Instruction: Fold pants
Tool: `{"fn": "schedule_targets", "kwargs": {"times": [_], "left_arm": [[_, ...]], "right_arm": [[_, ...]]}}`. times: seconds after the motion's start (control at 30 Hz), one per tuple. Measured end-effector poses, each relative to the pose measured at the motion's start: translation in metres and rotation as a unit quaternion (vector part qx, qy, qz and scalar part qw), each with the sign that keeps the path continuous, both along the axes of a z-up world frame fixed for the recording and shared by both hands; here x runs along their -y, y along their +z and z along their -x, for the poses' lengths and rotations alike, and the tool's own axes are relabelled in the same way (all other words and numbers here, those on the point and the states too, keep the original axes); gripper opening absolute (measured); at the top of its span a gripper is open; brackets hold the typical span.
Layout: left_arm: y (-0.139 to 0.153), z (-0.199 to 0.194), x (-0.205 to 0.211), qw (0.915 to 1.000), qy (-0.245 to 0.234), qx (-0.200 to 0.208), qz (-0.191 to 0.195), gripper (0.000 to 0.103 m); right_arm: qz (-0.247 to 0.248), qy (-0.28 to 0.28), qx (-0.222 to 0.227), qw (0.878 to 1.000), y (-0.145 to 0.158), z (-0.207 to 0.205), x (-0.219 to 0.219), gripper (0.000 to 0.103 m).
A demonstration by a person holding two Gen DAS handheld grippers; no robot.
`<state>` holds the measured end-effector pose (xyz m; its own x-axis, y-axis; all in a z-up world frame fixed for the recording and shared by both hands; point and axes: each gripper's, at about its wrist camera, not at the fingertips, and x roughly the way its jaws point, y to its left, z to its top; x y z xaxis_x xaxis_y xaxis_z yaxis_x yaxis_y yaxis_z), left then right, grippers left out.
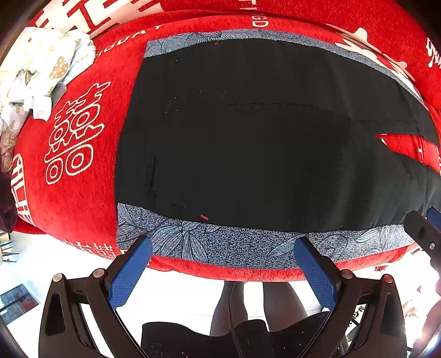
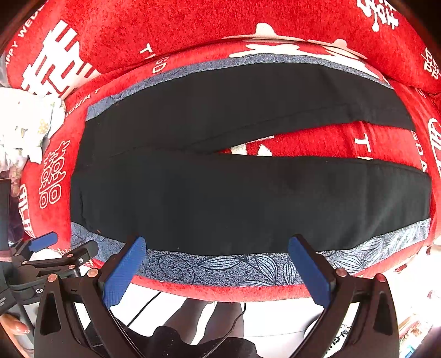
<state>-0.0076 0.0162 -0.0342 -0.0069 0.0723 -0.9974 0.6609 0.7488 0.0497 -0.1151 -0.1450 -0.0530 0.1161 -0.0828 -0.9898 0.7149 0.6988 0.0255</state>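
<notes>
Black pants [image 1: 248,137] with blue-grey floral side stripes lie flat on a red cushioned seat [image 1: 80,132]. The waistband is at the left, and the two legs run right with a red gap between them. My left gripper [image 1: 224,247] is open, hovering just above the near floral stripe [image 1: 220,245] by the waist end. In the right wrist view the pants [image 2: 234,198] fill the middle. My right gripper [image 2: 217,247] is open over the near stripe [image 2: 220,265] of the closer leg. Nothing is between either pair of fingers.
A crumpled white patterned cloth [image 1: 41,71] lies at the seat's far left. The red backrest [image 2: 193,24] rises behind the pants. The person's legs [image 1: 256,305] stand below the seat's front edge on a white floor. The other gripper shows at each view's edge [image 1: 424,231], [image 2: 55,247].
</notes>
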Motion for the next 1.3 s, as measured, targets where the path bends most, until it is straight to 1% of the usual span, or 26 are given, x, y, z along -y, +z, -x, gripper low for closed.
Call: {"fn": "schedule_targets", "kwargs": {"times": [0.7, 1.3], "left_arm": [[0.0034, -0.0026, -0.0009, 0.9999, -0.013, 0.009, -0.007, 0.103], [0.0051, -0.0043, -0.0062, 0.9998, -0.009, 0.014, -0.006, 0.103]], "right_arm": [[0.003, -0.002, -0.006, 1.000, -0.0017, -0.0017, -0.0079, 0.103], [0.009, 0.000, -0.020, 1.000, -0.0071, -0.0036, -0.0088, 0.103]]}}
